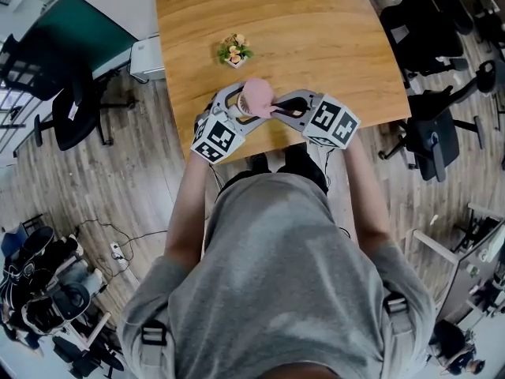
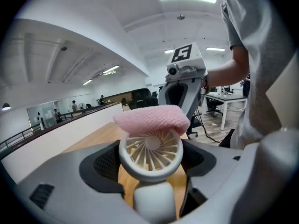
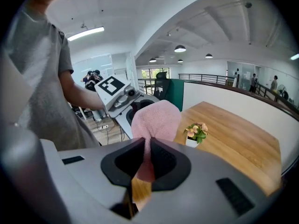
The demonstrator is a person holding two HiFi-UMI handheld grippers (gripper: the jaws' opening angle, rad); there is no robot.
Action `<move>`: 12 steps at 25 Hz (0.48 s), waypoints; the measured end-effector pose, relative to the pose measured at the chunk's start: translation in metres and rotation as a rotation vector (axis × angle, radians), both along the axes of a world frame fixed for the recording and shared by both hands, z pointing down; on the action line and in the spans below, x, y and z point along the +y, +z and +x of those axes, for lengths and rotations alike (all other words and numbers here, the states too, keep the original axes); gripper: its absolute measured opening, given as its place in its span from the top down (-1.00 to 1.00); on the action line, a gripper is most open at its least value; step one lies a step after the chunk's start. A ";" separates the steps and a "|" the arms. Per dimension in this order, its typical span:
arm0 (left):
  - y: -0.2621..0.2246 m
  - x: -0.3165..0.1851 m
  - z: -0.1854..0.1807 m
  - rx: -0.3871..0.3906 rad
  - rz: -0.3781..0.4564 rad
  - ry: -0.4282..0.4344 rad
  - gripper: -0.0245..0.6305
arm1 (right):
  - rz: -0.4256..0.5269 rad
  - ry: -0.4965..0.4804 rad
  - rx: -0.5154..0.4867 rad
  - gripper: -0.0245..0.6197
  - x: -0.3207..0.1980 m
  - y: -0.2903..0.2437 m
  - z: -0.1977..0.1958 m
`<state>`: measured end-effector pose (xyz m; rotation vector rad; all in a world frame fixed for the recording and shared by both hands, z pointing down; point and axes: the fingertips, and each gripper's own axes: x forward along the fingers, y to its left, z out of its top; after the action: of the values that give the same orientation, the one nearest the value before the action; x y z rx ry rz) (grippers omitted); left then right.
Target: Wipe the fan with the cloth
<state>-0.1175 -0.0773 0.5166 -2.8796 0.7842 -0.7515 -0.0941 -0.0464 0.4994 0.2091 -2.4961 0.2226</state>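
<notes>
My left gripper (image 2: 150, 164) is shut on a small white handheld fan (image 2: 150, 149), whose round grille faces its camera from between the jaws. A pink cloth (image 2: 152, 119) is draped over the top of the fan's head. The right gripper (image 3: 145, 149) is shut on a fold of that cloth (image 3: 156, 119) and presses it against the fan from the opposite side. In the head view both grippers meet above the near table edge, left gripper (image 1: 239, 107) and right gripper (image 1: 278, 107), with the cloth (image 1: 257, 96) between them. The cloth hides most of the fan there.
A small potted plant (image 1: 234, 51) stands on the wooden table (image 1: 316, 30) just beyond the grippers, plant (image 3: 195, 133). Office chairs stand on the floor at left (image 1: 71, 113) and right (image 1: 434, 136). A white cabinet (image 1: 146, 58) sits beside the table's left edge.
</notes>
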 end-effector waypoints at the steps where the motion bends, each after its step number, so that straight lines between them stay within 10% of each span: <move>1: -0.002 0.001 0.000 0.018 -0.006 0.008 -0.26 | 0.025 -0.001 0.031 0.80 0.000 0.002 0.003; 8: -0.011 0.015 0.017 0.065 -0.031 0.115 -0.26 | 0.437 -0.054 0.360 0.80 -0.028 0.008 0.015; 12: -0.011 0.028 0.031 0.058 -0.051 0.180 -0.26 | 0.640 -0.078 0.387 0.80 -0.040 -0.005 0.008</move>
<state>-0.0867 -0.0498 0.5051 -2.9777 0.5087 -0.6799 -0.0857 -0.0864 0.4941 0.3722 -2.1056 -0.6038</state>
